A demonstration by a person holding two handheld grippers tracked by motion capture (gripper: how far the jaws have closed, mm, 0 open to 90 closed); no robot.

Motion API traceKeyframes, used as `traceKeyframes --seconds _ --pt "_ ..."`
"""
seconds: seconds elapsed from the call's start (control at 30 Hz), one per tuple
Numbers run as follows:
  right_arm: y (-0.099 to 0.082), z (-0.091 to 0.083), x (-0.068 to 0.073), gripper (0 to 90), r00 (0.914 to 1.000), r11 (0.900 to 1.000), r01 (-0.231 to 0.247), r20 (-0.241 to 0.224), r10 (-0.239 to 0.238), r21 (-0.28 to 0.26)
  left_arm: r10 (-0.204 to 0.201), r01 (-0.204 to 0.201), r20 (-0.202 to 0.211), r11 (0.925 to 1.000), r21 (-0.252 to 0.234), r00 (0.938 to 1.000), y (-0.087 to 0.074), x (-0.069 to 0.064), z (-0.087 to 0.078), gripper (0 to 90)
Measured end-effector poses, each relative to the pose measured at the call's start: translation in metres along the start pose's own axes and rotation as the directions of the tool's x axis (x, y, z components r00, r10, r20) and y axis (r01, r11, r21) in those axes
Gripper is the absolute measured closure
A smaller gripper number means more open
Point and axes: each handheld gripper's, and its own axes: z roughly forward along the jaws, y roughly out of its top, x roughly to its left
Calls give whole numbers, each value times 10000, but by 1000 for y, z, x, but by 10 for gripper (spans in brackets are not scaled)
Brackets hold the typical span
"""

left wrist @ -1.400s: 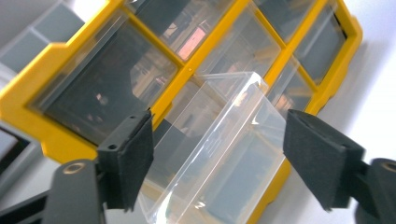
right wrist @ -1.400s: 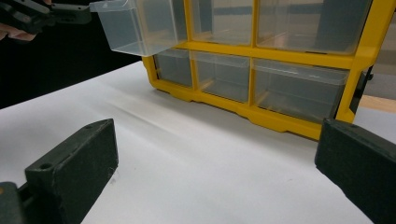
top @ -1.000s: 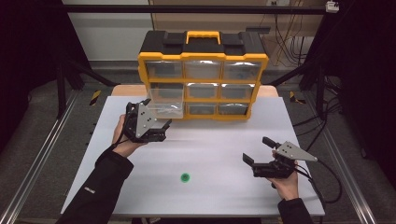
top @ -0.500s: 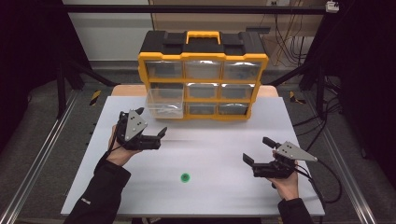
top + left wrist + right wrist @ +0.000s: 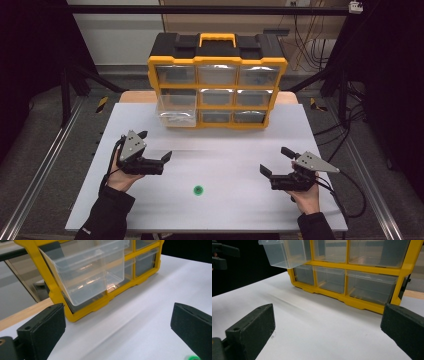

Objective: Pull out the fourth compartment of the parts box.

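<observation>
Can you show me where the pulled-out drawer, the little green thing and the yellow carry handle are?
Pulled-out drawer [image 5: 176, 109]: high view, its clear front wall.
Little green thing [image 5: 198, 190]: high view, its middle, on the table.
Yellow carry handle [image 5: 217, 38]: high view, its top bar.

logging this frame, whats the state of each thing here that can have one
left gripper: open, nothing between the jaws, which have just been opening
right gripper: open, holds nothing
middle-left drawer: pulled out
other drawers: pushed in
organizer lid: shut
green piece: loose on table

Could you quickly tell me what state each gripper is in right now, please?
Left gripper: open, jaws just been opening, nothing between them.
Right gripper: open, holding nothing.
</observation>
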Motion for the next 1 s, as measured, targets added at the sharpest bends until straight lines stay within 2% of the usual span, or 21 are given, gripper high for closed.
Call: traceKeyframes --seconds 0.03,0.13,0.17,0.2,0.27,0.3,0.33,0.37,0.4,0.57,0.8,1.0 --pt "0 0 0 1 10000 10000 23 -12 -23 -8 35 -34 17 9999 -139 10000 -2 -1 0 0" --pt "0 1 0 0 10000 10000 77 -16 -77 -33 33 -32 32 9999 -116 10000 -7 -4 2 0" --pt "0 0 0 0 10000 10000 71 -12 -71 -12 -65 64 73 10000 63 10000 -8 -7 3 0" --pt "0 1 0 1 10000 10000 80 -9 -80 -1 72 -72 25 10000 44 10000 -9 -7 3 0" --pt "0 1 0 1 10000 10000 55 -2 -55 5 -80 78 125 9999 136 9999 -10 -11 4 0" --pt "-1 1 0 0 10000 10000 72 -4 -72 3 61 -62 60 9999 103 10000 -11 -12 4 0" --pt "-1 1 0 1 10000 10000 83 -1 -83 6 -3 0 119 9997 243 9999 -12 -15 5 0" --pt "-1 1 0 1 10000 10000 75 1 -75 -8 158 -160 109 9997 174 9998 -13 -16 5 0" --pt "-1 1 0 0 10000 10000 36 7 -36 23 30 -36 243 9996 264 9997 -14 -19 6 0" --pt "-1 2 0 0 10000 10000 66 11 -66 50 117 -154 648 9982 580 9978 -19 -31 12 0" --pt "-2 2 0 1 9999 9999 108 6 -108 67 238 -339 985 9941 1028 9949 -23 -43 22 0" --pt "-1 1 0 1 10000 10000 33 46 -33 68 112 -262 1239 9923 1208 9922 -27 -53 30 0"
